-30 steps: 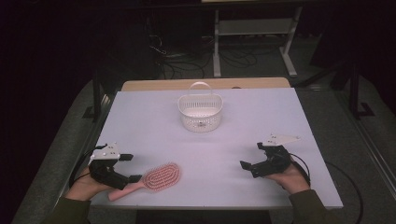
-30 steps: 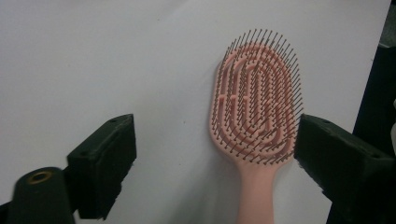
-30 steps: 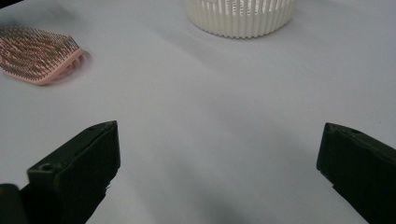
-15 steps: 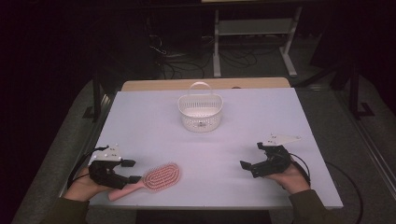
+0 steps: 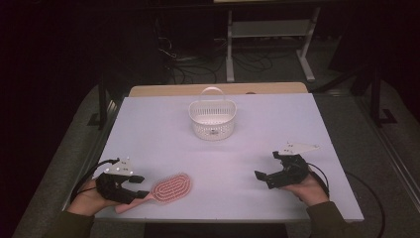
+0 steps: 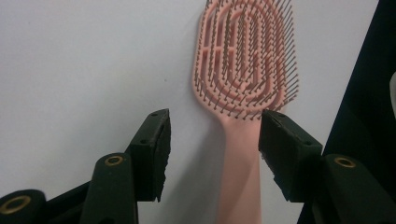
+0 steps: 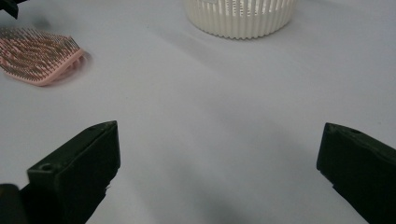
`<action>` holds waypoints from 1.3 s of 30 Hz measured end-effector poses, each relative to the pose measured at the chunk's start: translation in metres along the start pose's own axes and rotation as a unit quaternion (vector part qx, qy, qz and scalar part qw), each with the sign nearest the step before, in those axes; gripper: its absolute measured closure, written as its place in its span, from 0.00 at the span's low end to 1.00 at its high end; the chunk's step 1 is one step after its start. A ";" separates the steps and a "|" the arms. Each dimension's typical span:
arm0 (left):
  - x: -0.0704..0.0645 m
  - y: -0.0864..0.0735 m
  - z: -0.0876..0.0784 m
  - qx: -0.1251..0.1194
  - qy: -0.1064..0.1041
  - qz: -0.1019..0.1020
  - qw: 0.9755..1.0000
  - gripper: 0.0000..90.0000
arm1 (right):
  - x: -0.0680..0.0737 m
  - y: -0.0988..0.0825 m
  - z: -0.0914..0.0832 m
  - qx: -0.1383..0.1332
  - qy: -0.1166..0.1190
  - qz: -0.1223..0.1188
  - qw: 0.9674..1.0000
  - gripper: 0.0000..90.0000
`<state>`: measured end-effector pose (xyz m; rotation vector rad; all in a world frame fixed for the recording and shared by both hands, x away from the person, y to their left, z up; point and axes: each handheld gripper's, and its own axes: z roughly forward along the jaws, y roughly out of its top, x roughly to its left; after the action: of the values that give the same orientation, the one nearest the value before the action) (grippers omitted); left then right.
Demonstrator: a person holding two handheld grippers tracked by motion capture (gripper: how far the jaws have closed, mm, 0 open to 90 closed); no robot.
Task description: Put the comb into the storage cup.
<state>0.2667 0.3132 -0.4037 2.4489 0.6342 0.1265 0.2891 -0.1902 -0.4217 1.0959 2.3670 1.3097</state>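
Your left tongs (image 6: 212, 140) have just been closing around the handle of the pink hairbrush (image 6: 243, 84), which lies bristles-up near the tabletop's (image 5: 163, 129) front left corner; a gap shows beside each pad, so you don't grip it yet. Your right tongs (image 7: 219, 154) rest wide and empty near the front right corner, and the white basket (image 5: 212, 119) waits toward the far edge, likely the brush's destination.

Light: pale lilac flat surface (image 5: 277, 129) evenly lit from above; surroundings dark.
Shadows: soft, short.
Focus: high view grainy; near black jaws in both gripper views blurred.
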 end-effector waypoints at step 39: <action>-0.013 0.007 0.026 0.083 -0.016 0.036 0.996 0.64 | -0.001 0.000 0.000 0.000 -0.001 0.000 1.000 0.00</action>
<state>0.2640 0.2887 -0.4199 2.6297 0.5630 0.0642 0.2896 -0.1903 -0.4220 1.0980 2.3659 1.3074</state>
